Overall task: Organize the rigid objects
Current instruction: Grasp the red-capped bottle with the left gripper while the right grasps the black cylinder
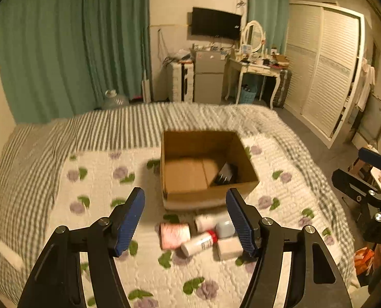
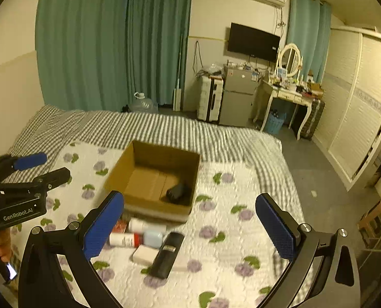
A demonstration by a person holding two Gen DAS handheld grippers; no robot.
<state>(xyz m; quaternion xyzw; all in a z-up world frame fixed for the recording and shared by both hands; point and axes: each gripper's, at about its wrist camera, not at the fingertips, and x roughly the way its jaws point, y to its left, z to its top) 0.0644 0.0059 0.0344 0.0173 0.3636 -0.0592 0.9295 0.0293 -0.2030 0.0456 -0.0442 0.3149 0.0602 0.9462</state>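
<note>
Both claws are hanging spread and empty over the bed (image 2: 241,231): your left claw (image 1: 185,220), your right claw (image 2: 190,225). Between them and the cardboard box (image 2: 129,169) beyond, bottles (image 2: 122,240), a white block (image 2: 144,254) and a black remote (image 2: 168,254) are lying clustered; a dark object (image 2: 176,192) is sitting inside the box.

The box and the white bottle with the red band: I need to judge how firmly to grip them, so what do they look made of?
Box: brown corrugated cardboard by its look, matte, with folded flaps on its floor. Bottle: likely plastic, smooth white with a red band and a printed label; blur leaves its gloss unclear. Both grippers, left and right, are open and empty.
</note>
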